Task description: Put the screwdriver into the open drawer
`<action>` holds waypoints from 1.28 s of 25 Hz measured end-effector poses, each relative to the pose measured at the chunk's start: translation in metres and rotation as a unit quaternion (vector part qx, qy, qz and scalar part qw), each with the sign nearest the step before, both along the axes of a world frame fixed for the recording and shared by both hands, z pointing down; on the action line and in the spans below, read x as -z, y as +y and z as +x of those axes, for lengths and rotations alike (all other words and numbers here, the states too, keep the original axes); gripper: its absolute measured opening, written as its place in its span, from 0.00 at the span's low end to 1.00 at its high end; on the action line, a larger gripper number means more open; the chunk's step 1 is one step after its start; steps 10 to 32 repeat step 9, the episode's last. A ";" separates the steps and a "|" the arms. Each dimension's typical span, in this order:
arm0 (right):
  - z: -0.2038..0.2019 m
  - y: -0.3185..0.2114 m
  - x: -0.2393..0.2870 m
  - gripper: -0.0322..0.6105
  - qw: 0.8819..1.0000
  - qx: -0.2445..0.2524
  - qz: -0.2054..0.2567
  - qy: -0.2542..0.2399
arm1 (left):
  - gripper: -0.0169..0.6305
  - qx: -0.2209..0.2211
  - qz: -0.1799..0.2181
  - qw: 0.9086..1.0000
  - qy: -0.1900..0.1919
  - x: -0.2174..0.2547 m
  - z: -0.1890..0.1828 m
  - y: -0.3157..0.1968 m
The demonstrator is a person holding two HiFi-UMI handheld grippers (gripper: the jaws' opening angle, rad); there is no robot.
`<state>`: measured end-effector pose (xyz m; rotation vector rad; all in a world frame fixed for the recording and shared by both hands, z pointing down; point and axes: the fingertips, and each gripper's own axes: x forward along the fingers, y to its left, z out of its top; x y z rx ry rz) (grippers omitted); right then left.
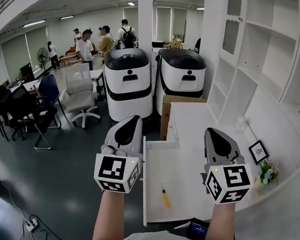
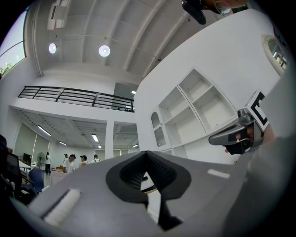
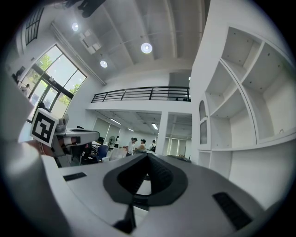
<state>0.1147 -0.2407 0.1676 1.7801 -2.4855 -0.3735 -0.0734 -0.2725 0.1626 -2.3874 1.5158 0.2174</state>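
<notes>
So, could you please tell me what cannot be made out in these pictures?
Screwdriver: head view only, too small to read its tip; both gripper views look above it.
Drawer: head view, right side hidden behind the right gripper.
Framed picture: too small to read.

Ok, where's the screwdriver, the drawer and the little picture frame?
screwdriver [image 1: 165, 198], head view, on its yellow handle.
drawer [image 1: 180, 163], head view, on its bare bottom.
picture frame [image 1: 258, 151], head view, on the picture inside.

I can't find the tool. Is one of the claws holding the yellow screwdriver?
No, the yellow screwdriver lies loose in the open drawer, while the left claw and right claw are both shut on nothing.
</notes>
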 end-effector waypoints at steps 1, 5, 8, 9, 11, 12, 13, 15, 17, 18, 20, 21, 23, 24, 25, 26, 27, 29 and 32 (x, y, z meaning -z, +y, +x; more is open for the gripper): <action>0.000 0.000 -0.001 0.06 1.000 0.000 -0.001 0.001 | 0.04 0.000 0.000 1.000 0.000 0.000 0.000 0.000; -0.002 0.000 -0.002 0.06 1.000 0.000 -0.003 0.003 | 0.04 -0.002 -0.003 1.000 -0.001 -0.002 0.000 0.000; -0.002 -0.001 -0.002 0.06 1.000 0.001 -0.002 0.004 | 0.04 -0.002 -0.004 1.000 -0.002 -0.004 0.000 -0.002; -0.002 -0.002 -0.002 0.06 1.000 0.001 -0.002 0.004 | 0.04 -0.003 -0.005 1.000 -0.003 -0.004 0.000 -0.002; -0.002 -0.002 -0.002 0.06 1.000 0.001 -0.002 0.004 | 0.04 -0.003 -0.005 1.000 -0.003 -0.004 0.000 -0.002; -0.002 -0.002 -0.002 0.06 1.000 0.001 -0.002 0.004 | 0.04 -0.003 -0.005 1.000 -0.003 -0.004 0.000 -0.002; -0.002 -0.002 -0.002 0.06 1.000 0.001 -0.002 0.004 | 0.04 -0.003 -0.005 1.000 -0.003 -0.004 0.000 -0.002; -0.002 -0.002 -0.002 0.06 1.000 0.001 -0.002 0.004 | 0.04 -0.003 -0.005 1.000 -0.003 -0.004 0.000 -0.002; -0.002 -0.002 -0.002 0.06 1.000 0.001 -0.002 0.004 | 0.04 -0.003 -0.005 1.000 -0.003 -0.004 0.000 -0.002; -0.002 -0.002 -0.002 0.06 1.000 0.001 -0.002 0.004 | 0.04 -0.003 -0.005 1.000 -0.003 -0.004 0.000 -0.002; -0.002 -0.002 -0.002 0.06 1.000 0.001 -0.002 0.004 | 0.04 -0.003 -0.005 1.000 -0.003 -0.004 0.000 -0.002; -0.002 -0.002 -0.002 0.06 1.000 0.001 -0.002 0.004 | 0.04 -0.003 -0.005 1.000 -0.003 -0.004 0.000 -0.002; -0.002 -0.002 -0.002 0.06 1.000 0.001 -0.002 0.004 | 0.04 -0.003 -0.005 1.000 -0.003 -0.004 0.000 -0.002; -0.002 -0.002 -0.002 0.06 1.000 0.001 -0.002 0.004 | 0.04 -0.003 -0.005 1.000 -0.003 -0.004 0.000 -0.002; -0.002 -0.002 -0.002 0.06 1.000 0.001 -0.002 0.004 | 0.04 -0.003 -0.005 1.000 -0.003 -0.004 0.000 -0.002; -0.002 -0.002 -0.002 0.06 1.000 0.001 -0.002 0.004 | 0.04 -0.003 -0.005 1.000 -0.003 -0.004 0.000 -0.002; -0.002 -0.002 -0.002 0.06 1.000 0.001 -0.002 0.004 | 0.04 -0.003 -0.005 1.000 -0.003 -0.004 0.000 -0.002; -0.002 -0.002 -0.002 0.06 1.000 0.001 -0.002 0.004 | 0.04 -0.003 -0.005 1.000 -0.003 -0.004 0.000 -0.002; -0.002 -0.002 -0.002 0.06 1.000 0.001 -0.002 0.004 | 0.04 -0.003 -0.005 1.000 -0.003 -0.004 0.000 -0.002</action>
